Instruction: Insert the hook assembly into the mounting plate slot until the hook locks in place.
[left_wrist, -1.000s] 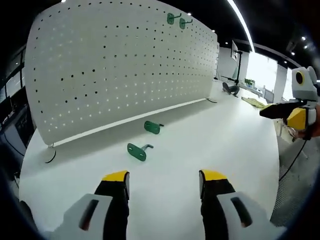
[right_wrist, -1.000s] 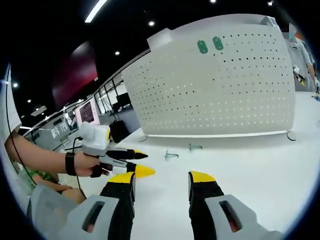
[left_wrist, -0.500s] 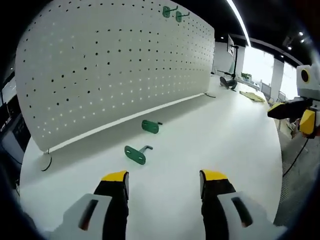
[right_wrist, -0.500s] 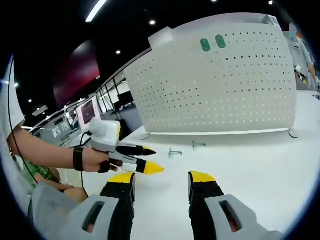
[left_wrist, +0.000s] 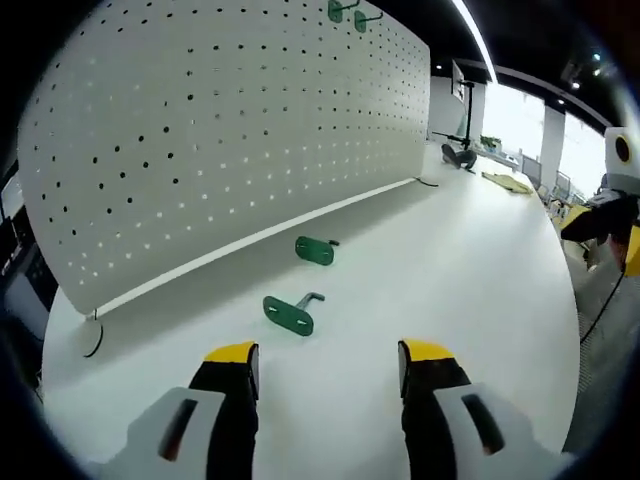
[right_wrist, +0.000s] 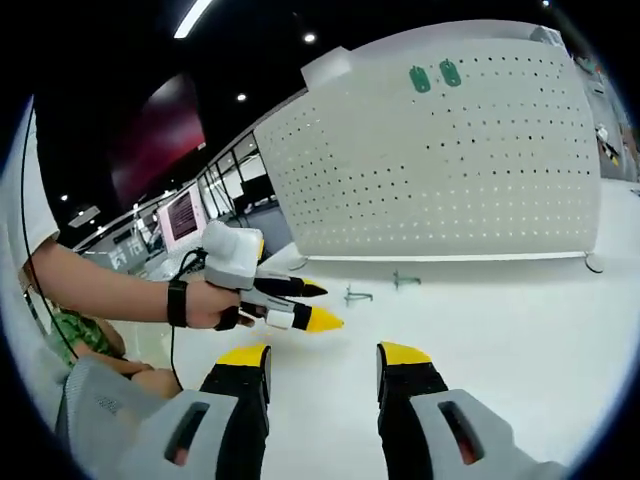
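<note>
Left gripper view now has the two loose green hooks larger and nearer than a second ago: the nearer hook (left_wrist: 291, 312) lies flat on the white worktop (left_wrist: 470, 270) just ahead of the left hand-held gripper (left_wrist: 328, 362), whose yellow-tipped jaws stand apart with nothing between them, and the second hook (left_wrist: 316, 249) lies beyond it, close to the foot of the pegboard (left_wrist: 230, 130). The perforated board serves as the mounting plate, and two more green hooks (left_wrist: 350, 12) already hang near its top edge. In the right gripper view the left hand-held gripper (right_wrist: 320, 305) has pushed further forward over the worktop toward the loose hooks (right_wrist: 357, 294), while the right hand-held gripper (right_wrist: 323, 355) hangs back with its jaws spread and empty. This reads as an approach to a pickup: no hook is grasped yet, so insertion into a board slot is not yet begun.
</note>
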